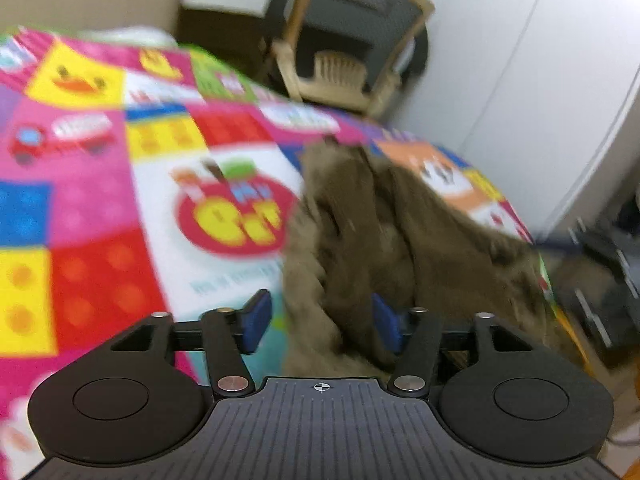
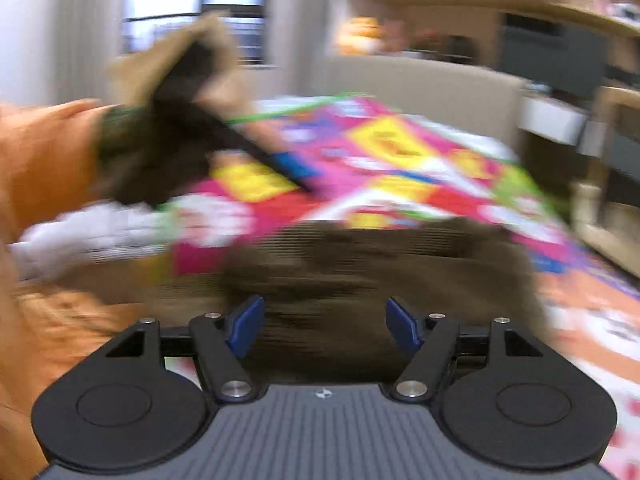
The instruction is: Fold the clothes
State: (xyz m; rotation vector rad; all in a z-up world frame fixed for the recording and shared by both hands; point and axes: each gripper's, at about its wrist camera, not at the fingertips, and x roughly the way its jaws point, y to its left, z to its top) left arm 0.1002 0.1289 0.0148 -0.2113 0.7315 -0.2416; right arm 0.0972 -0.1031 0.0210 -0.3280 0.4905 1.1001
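A brown fuzzy garment lies crumpled on a bright patchwork play mat. My left gripper stands open at the garment's near edge. Its right pad rests against the fabric and its left pad is over the mat. In the right wrist view the same garment is a blurred brown heap on the mat. My right gripper is open over its near side, with cloth seen between the blue pads. The left gripper's black arm and blue tip reach in from the upper left.
An orange sleeve with a green cuff carries the left gripper. White cloth lies at the mat's left edge. A chair stands beyond the mat, with a white wall to its right. A beige backrest borders the far side.
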